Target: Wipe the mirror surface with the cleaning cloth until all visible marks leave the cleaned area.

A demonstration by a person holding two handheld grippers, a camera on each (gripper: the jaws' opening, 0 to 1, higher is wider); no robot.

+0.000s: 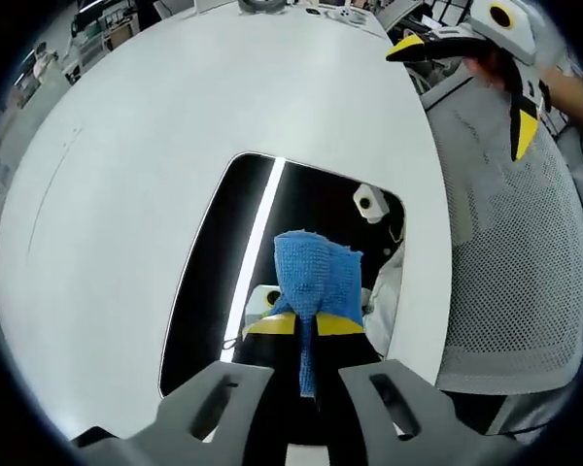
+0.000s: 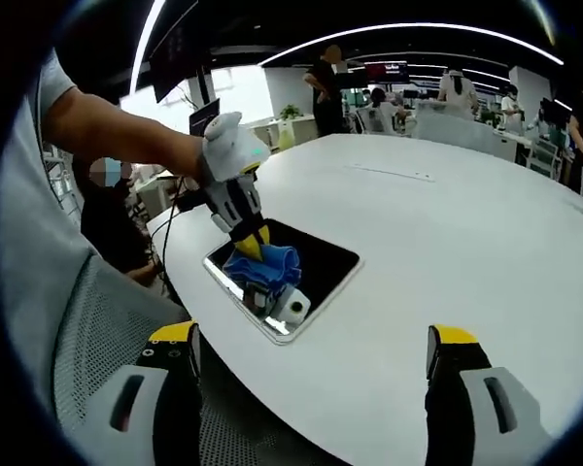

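A dark mirror (image 1: 223,291) with rounded corners lies flat on the round white table (image 1: 175,126). My left gripper (image 1: 306,374) is shut on a blue cleaning cloth (image 1: 316,272), which is pressed on the glass near its middle. The mirror reflects yellow jaw tips and a long ceiling light as a bright streak. From the right gripper view, a hand holds the left gripper (image 2: 256,243) down on the cloth (image 2: 267,262) over the mirror (image 2: 321,267). My right gripper (image 2: 313,340) hangs open off the table edge, holding nothing. It also appears as the right gripper (image 1: 466,89), beyond the mirror.
A grey mesh chair (image 1: 505,262) stands against the table edge beside the mirror. The person's arm (image 2: 107,126) reaches in from the left. Several people and desks fill the room behind the table (image 2: 447,223). Small items sit at the far table rim (image 1: 330,12).
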